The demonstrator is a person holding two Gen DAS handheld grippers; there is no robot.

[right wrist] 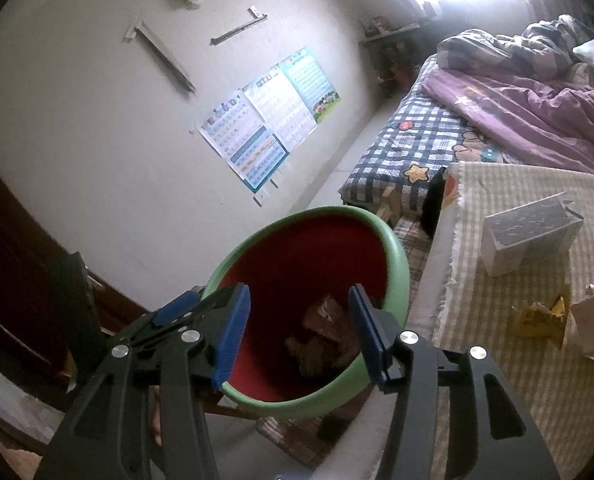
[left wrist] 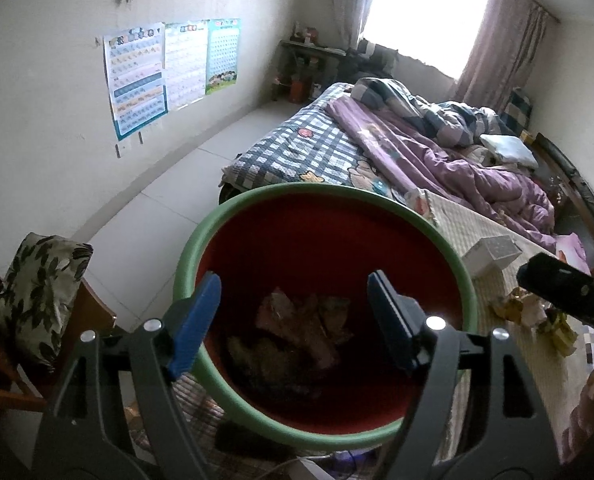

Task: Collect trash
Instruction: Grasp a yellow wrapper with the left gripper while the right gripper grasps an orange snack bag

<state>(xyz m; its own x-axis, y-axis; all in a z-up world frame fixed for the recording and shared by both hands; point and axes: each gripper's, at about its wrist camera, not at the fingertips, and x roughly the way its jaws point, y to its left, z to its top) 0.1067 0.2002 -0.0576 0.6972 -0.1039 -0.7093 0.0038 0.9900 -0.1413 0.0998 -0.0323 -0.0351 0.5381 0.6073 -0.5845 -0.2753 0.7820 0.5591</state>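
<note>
A round bin with a green rim [left wrist: 329, 190] and a red inside stands beside the table. Crumpled brownish trash [left wrist: 309, 332] lies at its bottom. My left gripper [left wrist: 295, 280] hangs open over the bin mouth, nothing between its blue pads. My right gripper [right wrist: 300, 290] is open over the same bin [right wrist: 397, 248], its pads bare, with the trash [right wrist: 325, 336] far below them. Yellow wrappers [right wrist: 541, 316] and crumpled white paper [right wrist: 593, 320] lie on the table to the right. The wrappers [left wrist: 513, 304] also show in the left wrist view.
A checked cloth covers the table [right wrist: 497, 380], which also bears a grey-and-white box [right wrist: 529, 236]. Behind it is a bed [left wrist: 321, 148] with purple bedding. A wooden chair with a leaf-print cushion [left wrist: 37, 280] stands left of the bin. Posters [left wrist: 169, 68] hang on the wall.
</note>
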